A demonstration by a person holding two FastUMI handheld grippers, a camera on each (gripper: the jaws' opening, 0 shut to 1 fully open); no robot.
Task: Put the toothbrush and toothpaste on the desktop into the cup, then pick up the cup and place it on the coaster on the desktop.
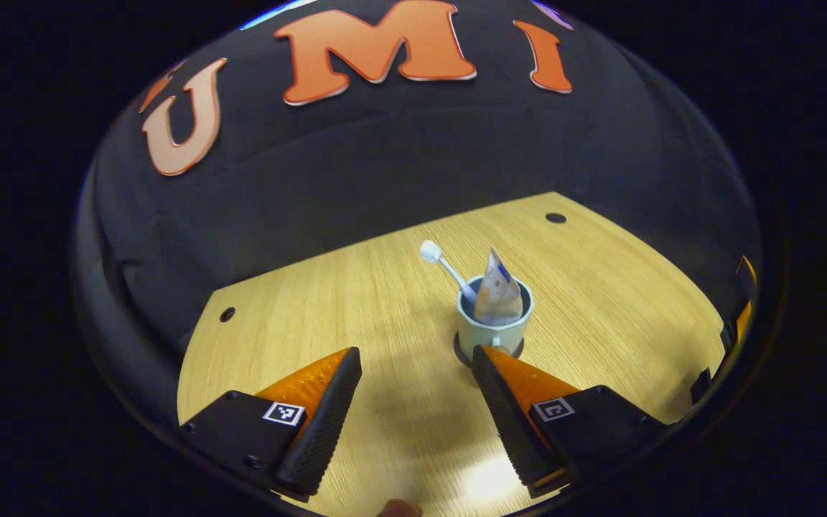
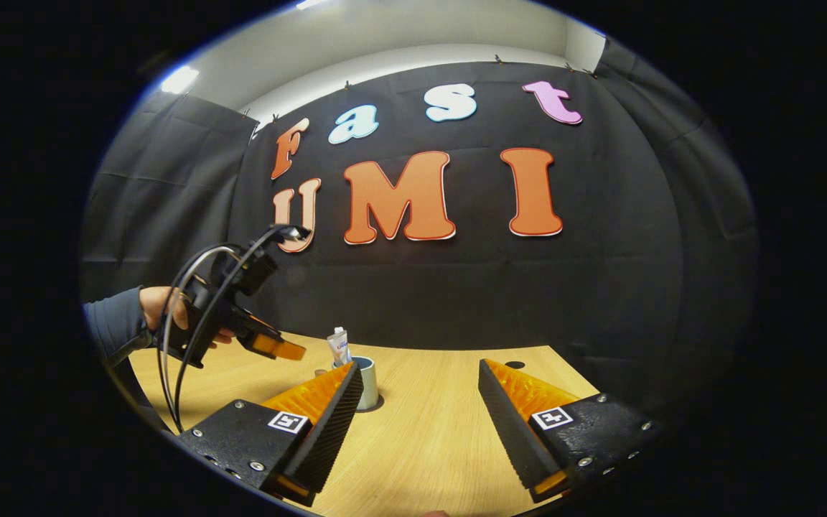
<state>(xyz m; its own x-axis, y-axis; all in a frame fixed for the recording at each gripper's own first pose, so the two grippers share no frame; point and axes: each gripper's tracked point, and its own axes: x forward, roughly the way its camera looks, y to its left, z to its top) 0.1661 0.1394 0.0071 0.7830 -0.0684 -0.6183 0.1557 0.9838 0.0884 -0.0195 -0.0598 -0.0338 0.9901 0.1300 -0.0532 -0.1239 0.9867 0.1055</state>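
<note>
**Cup loaded and sitting on the coaster, both grippers clear**

Look at the left gripper view: the cup [image 1: 494,323] stands upright on the wooden desktop [image 1: 356,301], and a dark round rim peeks out from under its base, which I read as the coaster [image 1: 462,350]. The cup is a pale, smooth, glazed-looking cylinder. The toothbrush [image 1: 446,267] leans out over its rim with the white bristle head up and away, because a long thin handle can only rest slanted against the wall. Beside it, the toothpaste [image 1: 497,291] stands with its flat crimped end pointing up, a soft, creased tube wedged against the inner wall.

The left gripper [image 1: 417,391] hangs just short of the cup with its jaws spread wide and nothing between them; the ribbed inner faces show clearly. One finger's tip overlaps the cup's base in this view, though I cannot tell whether it touches.

Over in the right gripper view, the right gripper [image 2: 421,402] is also spread wide and empty, held low over the light, fine-grained desktop. The cup shows partly behind one finger, with the toothpaste poking above it. A hand [image 2: 169,316] holds the other gripper off the table, near the cup.

By my judgement the task looks essentially done.
</note>
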